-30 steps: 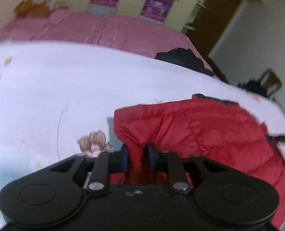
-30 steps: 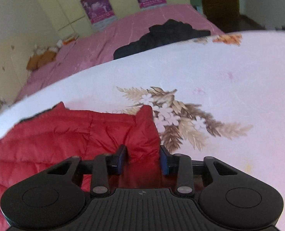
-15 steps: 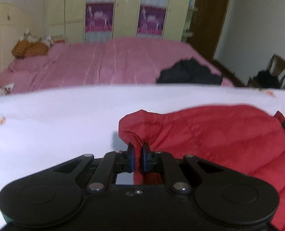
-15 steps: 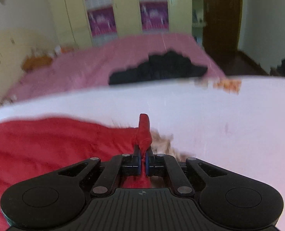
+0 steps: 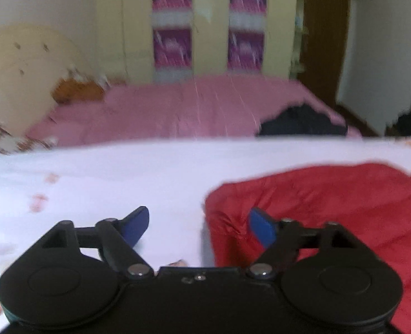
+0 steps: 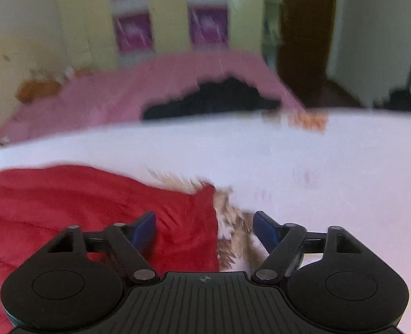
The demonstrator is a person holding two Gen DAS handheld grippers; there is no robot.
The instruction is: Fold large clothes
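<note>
The left gripper [image 5: 198, 224] stands with its blue-padded jaws spread wide, gripping nothing; the right gripper [image 6: 205, 226] is just as wide and bare. Between and beyond them lies the red quilted puffer jacket [image 5: 330, 206] — spread on the white floral-printed bed sheet [image 5: 122, 172], its left edge by the left gripper, its right corner [image 6: 202, 194] ahead of the right one. Farther off, a pink-covered bed [image 5: 183, 108] carries a dark crumpled garment [image 6: 213, 100]. Behind it — a pale yellow wardrobe [image 5: 211, 22] with purple panels; motion blur leaves no writing legible.
</note>
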